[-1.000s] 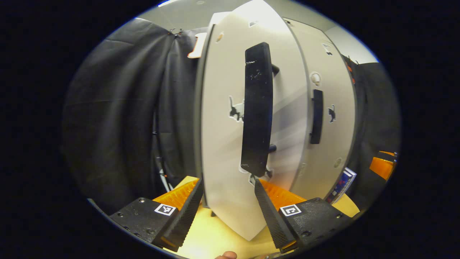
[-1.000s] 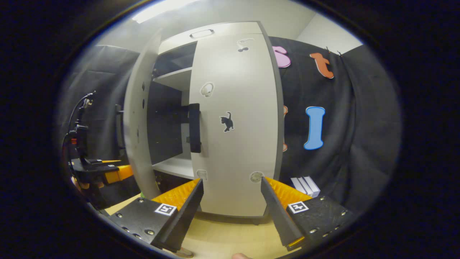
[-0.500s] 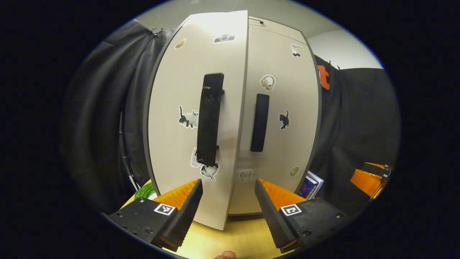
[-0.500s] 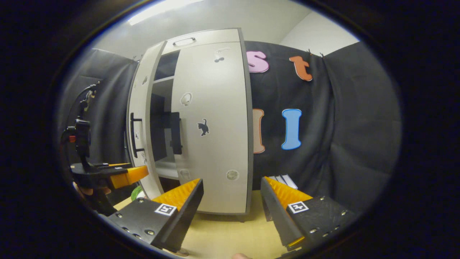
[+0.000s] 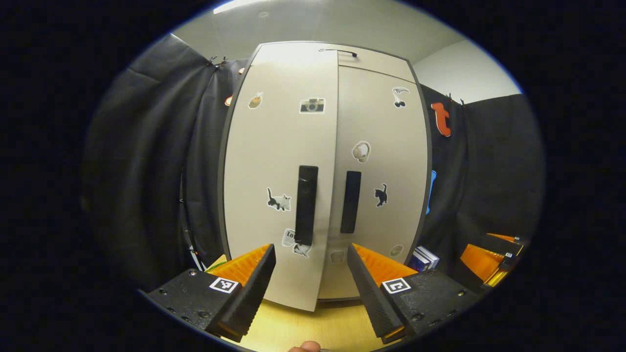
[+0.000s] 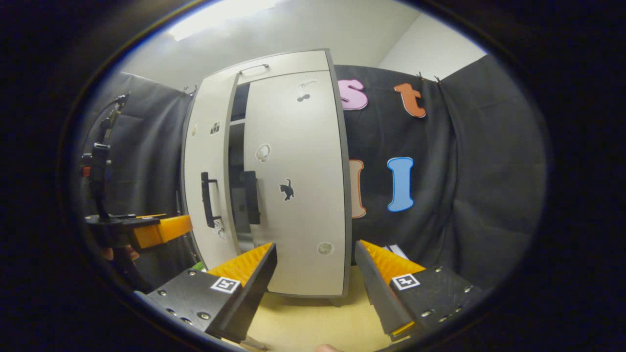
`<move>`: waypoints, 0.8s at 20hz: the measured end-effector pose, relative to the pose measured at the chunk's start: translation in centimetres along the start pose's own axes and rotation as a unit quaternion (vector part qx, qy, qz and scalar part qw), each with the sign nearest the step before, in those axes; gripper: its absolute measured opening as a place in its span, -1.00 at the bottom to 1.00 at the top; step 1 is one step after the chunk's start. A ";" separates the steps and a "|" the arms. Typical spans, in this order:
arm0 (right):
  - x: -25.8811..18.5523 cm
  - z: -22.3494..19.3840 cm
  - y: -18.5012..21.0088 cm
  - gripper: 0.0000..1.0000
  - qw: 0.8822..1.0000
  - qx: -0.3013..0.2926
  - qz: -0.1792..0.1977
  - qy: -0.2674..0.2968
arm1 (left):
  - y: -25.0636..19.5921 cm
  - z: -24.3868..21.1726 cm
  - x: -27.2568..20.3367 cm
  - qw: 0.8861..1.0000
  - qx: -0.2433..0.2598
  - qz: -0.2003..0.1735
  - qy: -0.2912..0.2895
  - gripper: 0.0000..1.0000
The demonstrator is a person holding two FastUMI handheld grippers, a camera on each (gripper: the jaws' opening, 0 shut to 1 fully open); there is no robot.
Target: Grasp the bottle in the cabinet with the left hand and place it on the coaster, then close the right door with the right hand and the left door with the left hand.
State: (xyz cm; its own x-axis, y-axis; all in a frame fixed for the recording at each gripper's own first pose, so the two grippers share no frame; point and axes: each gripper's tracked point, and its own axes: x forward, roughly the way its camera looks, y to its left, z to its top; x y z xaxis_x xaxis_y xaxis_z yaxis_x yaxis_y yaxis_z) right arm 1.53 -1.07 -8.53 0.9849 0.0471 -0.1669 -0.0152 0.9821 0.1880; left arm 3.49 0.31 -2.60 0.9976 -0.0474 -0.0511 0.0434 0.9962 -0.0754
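Observation:
The white cabinet (image 5: 323,54) stands straight ahead in the left gripper view. Its right door (image 5: 381,146) lies shut. Its left door (image 5: 266,161) is almost shut, its lower edge still standing a little proud. From the right gripper view a narrow dark gap (image 6: 236,161) shows between the left door (image 6: 208,151) and the right door (image 6: 298,146). My left gripper (image 5: 311,288) is open and empty, a short way back from the black left handle (image 5: 306,205). It also appears, held by a hand, as the left gripper (image 6: 151,231). My right gripper (image 6: 315,288) is open and empty before the right door.
The cabinet stands on a light wooden table (image 5: 293,322). Some books (image 5: 423,257) lean by its right foot, against the black cloth wall. A bit of green (image 6: 198,266) peeks out at the foot of the left door. The right gripper (image 5: 489,259) hovers at the far right.
The left door has swung from wide open to nearly shut. My left gripper has drawn back from it and now faces both doors squarely. The right gripper has barely shifted.

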 end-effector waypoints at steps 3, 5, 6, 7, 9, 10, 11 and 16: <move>-0.4 1.2 0.2 0.94 1.000 -0.003 0.001 -0.014 | 0.8 1.3 -0.7 1.000 -0.017 0.012 -0.010 0.86; -0.6 1.7 0.4 0.93 1.000 0.001 0.004 -0.018 | 1.3 1.5 -1.2 0.999 -0.024 0.019 -0.013 0.86; -0.8 2.1 0.5 0.86 1.000 0.004 0.005 -0.022 | 1.4 1.5 -1.4 0.999 -0.026 0.022 -0.014 0.86; -0.9 2.3 0.5 0.94 1.000 0.005 0.005 -0.025 | 1.6 1.6 -1.6 0.999 -0.025 0.026 -0.016 0.86; -0.9 2.4 0.5 0.86 1.000 0.005 0.004 -0.027 | 2.0 1.6 -1.8 0.999 -0.023 0.030 -0.016 0.86; -1.0 2.3 0.5 0.86 1.000 0.005 0.004 -0.027 | 2.0 1.6 -1.9 0.999 -0.021 0.031 -0.016 0.86; -0.9 2.3 0.5 0.94 1.000 0.004 0.004 -0.026 | 2.1 1.6 -2.0 0.999 -0.019 0.032 -0.016 0.86; -1.0 2.2 0.7 0.94 1.000 0.002 0.006 -0.026 | 2.3 1.9 -2.0 0.999 -0.012 0.036 -0.020 0.86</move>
State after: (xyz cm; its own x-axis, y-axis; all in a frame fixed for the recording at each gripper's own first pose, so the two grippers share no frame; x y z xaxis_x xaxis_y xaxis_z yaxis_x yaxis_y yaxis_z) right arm 0.87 -0.81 -6.09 0.9923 0.0498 -0.1132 -0.0273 0.9809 0.1927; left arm 1.67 2.86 -0.80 0.9994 0.0285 -0.0174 -0.0300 0.9948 -0.0976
